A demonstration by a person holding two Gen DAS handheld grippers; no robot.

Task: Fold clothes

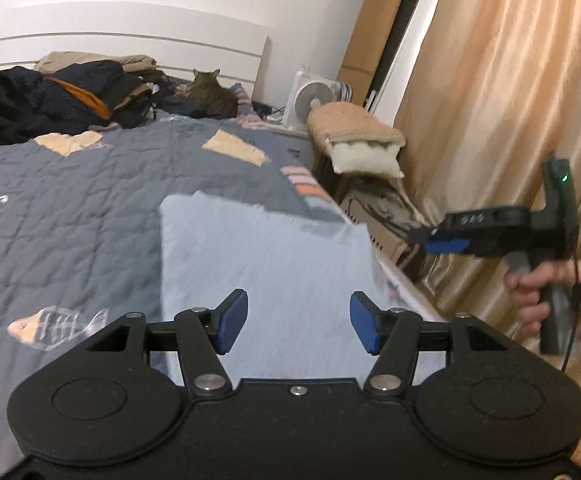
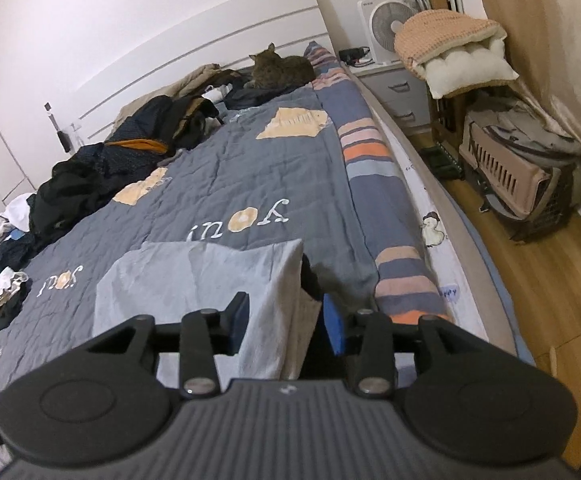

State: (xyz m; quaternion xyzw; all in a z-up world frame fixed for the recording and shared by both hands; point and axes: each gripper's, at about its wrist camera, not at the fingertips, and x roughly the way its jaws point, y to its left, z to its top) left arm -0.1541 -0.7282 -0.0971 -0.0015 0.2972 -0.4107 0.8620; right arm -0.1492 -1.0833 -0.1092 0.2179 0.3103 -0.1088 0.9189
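Pale blue cloth (image 1: 258, 248) lies spread flat on the bed's grey quilt (image 1: 90, 184), close to the bed's right edge, its far edge straight and its surface smooth. The left gripper (image 1: 298, 320) hangs just above the near part of the cloth with its jaws spread wide and nothing between the blue pads (image 1: 232, 320).

In the right wrist view the cloth (image 2: 194, 280) shows a folded layer, and its right edge rises up between the right gripper (image 2: 286, 320)'s jaws, which sit part-way closed with fabric draped between them; whether the pads truly pinch it cannot be told. In the left wrist view that right gripper (image 1: 446, 246) appears at the bed's side, blurred, held by a hand (image 1: 550, 300) around its handle.

At the head of the bed a cat (image 2: 282, 68) lies near the white headboard (image 2: 210, 40). A heap of dark clothes (image 2: 122, 148) with an orange lining runs along the bed's left side. Beside the bed stand a white fan (image 2: 390, 24), a pet carrier (image 2: 510, 168) and a peach curtain (image 1: 510, 80).
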